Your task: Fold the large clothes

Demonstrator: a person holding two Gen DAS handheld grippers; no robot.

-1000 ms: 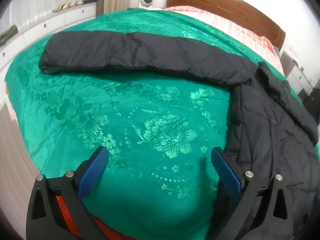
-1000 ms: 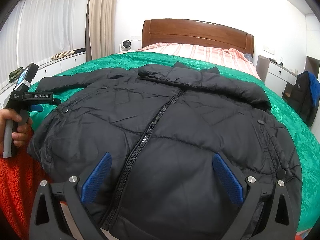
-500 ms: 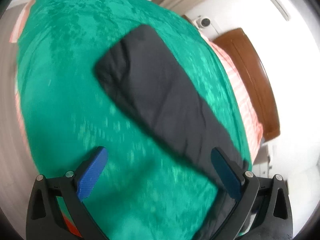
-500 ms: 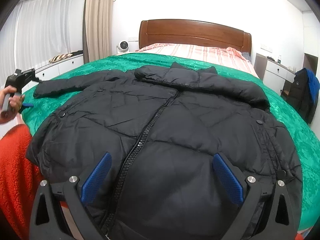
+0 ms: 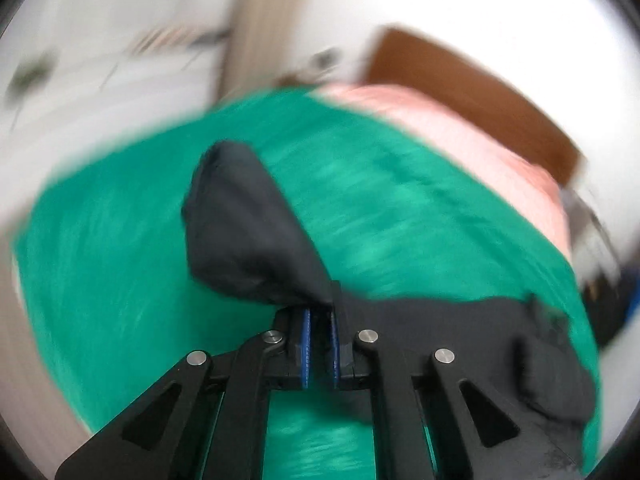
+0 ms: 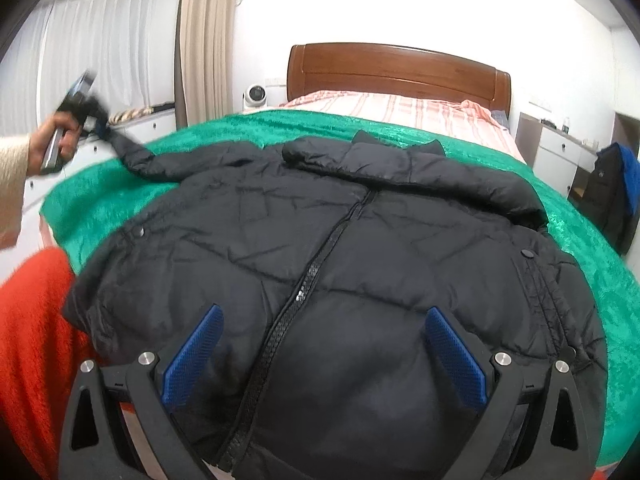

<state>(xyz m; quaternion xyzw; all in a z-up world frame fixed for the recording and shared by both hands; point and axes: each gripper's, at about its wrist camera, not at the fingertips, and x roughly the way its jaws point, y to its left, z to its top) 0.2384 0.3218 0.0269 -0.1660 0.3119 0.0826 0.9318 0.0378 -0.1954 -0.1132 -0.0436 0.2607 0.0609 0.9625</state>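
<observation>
We see the bed (image 6: 500, 128) first, its wooden headboard against the far wall and a green blanket (image 6: 624, 312) spread over most of it. On that blanket lies the black puffer jacket (image 6: 360, 264), front side up and zipped, its collar toward the headboard and its hem nearest our right wrist view. The jacket's sleeve (image 6: 140, 158) reaches out to the left edge of the bed, and its cuff end rises off the blanket. In the left wrist view, which is blurred, the sleeve hangs bunched above the green blanket.

Our left tongs (image 5: 320, 340) have just been closing and now stand together, clamped on the sleeve, whose fabric is caught between the blue pads (image 5: 306, 344). From the right wrist view we see the left hand (image 6: 54, 140) holding those tongs up at the sleeve's end.

Our right tongs (image 6: 324, 352) stand wide apart over the jacket's lower front with nothing caught between them.
</observation>
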